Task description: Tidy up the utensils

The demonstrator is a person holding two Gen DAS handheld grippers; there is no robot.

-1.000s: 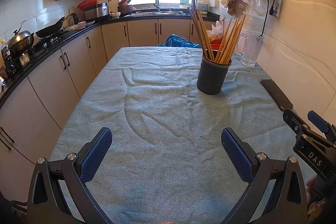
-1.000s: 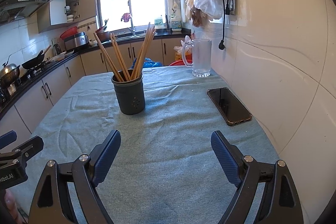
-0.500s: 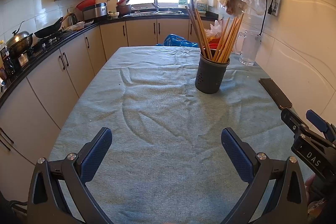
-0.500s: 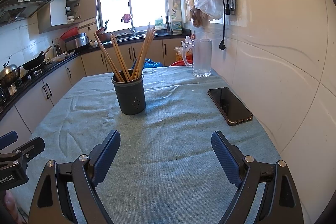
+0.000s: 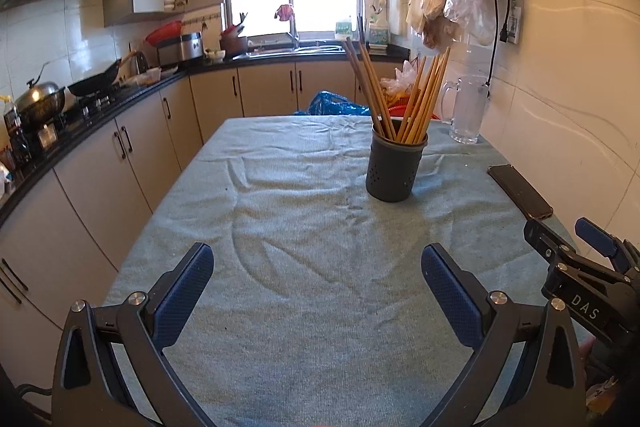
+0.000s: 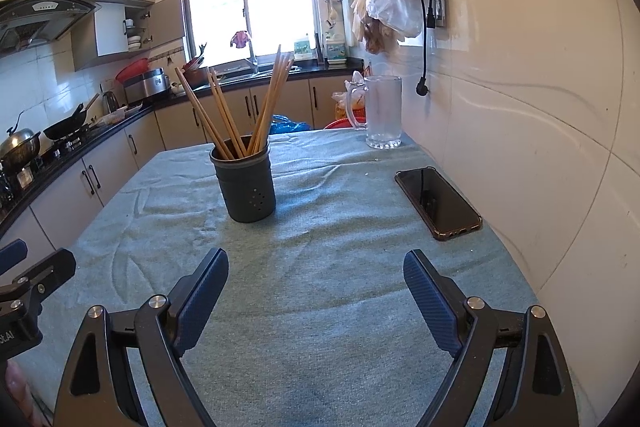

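A dark grey utensil holder [image 5: 394, 167] [image 6: 246, 183] stands upright on the cloth-covered table [image 5: 300, 247] [image 6: 340, 287], with several wooden chopsticks [image 5: 420, 99] [image 6: 272, 99] fanned out in it. My left gripper [image 5: 318, 275] hovers open over the near part of the table, well short of the holder, with nothing between its blue pads. My right gripper [image 6: 316, 275] is open too and holds nothing; the holder sits ahead of it, a little left. Each gripper's body shows at the edge of the other's view.
A black phone [image 5: 520, 191] [image 6: 438, 203] lies near the table's right edge by the tiled wall. A glass mug [image 5: 466, 111] [image 6: 382, 111] stands at the far right corner. Kitchen cabinets and a stove with pans [image 5: 92, 87] run along the left. Bags hang on the wall.
The left wrist view has tilted slightly, so the holder sits a little lower and left in it. Both grippers stay open in place.
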